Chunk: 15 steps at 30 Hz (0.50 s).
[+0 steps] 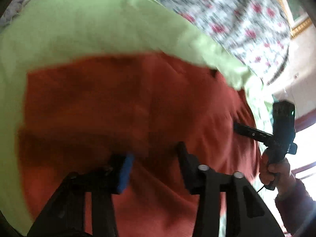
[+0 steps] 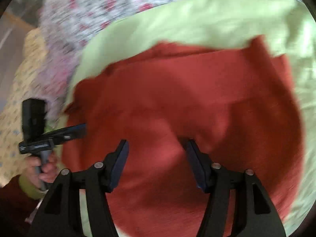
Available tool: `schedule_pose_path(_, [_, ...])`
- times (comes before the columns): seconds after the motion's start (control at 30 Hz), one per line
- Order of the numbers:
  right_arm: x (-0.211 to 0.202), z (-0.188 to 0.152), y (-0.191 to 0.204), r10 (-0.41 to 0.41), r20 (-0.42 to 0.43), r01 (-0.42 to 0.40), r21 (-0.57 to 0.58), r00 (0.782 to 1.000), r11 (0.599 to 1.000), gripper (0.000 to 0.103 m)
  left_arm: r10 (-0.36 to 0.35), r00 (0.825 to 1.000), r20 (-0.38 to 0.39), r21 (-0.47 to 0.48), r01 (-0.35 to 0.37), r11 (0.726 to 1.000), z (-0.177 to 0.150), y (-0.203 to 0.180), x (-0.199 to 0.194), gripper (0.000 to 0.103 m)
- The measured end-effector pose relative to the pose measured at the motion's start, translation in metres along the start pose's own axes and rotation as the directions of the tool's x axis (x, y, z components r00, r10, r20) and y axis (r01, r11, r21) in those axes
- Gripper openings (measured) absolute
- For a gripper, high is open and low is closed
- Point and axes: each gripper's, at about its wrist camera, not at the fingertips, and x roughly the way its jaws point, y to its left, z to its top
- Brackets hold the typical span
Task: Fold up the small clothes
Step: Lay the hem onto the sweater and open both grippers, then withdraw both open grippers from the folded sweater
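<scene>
A rust-red small garment (image 1: 122, 106) lies spread on a light green sheet (image 1: 83, 25); it also fills the right wrist view (image 2: 187, 90). My left gripper (image 1: 156, 154) is open just above the garment's near part, with nothing between its jaws. My right gripper (image 2: 158, 148) is open over the garment's near middle, also empty. In the left wrist view the right gripper (image 1: 246, 131) reaches in from the right edge of the garment. In the right wrist view the left gripper (image 2: 79, 129) reaches in at the garment's left edge. Both views are motion-blurred.
A floral red-and-white bedcover (image 1: 237, 19) lies beyond the green sheet (image 2: 197, 23). A pale yellow patterned cloth (image 2: 21, 90) lies at the left in the right wrist view. A wall and window (image 1: 302, 102) show at the far right.
</scene>
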Motion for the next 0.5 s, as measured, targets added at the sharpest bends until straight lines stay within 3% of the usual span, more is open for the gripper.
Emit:
schedule_pose_path(0.1, [-0.012,0.022,-0.028,-0.085,0.091,0.079,0.076,0.992,0.994,0.054,0.080,0.992,0.100,-0.081,-0.072,0.994,0.025,0.026,-0.014,0.041])
schedule_pose_path(0.17, [-0.025,0.033,-0.048,-0.092,0.177,0.060,0.179,0.980,0.982,0.054,0.100,0.986,0.134,-0.146,-0.080,0.986,0.036,0.044,-0.019,0.041])
schedule_pose_path(0.27, [-0.034,0.036,-0.067,-0.099,0.240,0.026,0.289,0.966,0.957,0.054,0.106,0.982,0.158,-0.232,-0.067,0.970,0.039,0.066,-0.025,0.041])
schedule_pose_path(0.5, [-0.062,0.008,-0.045,-0.111,0.297,0.011,0.319,0.948,0.948,0.059,0.128,0.975,0.179,-0.257,-0.079,0.963,0.011,0.063,-0.049,0.046])
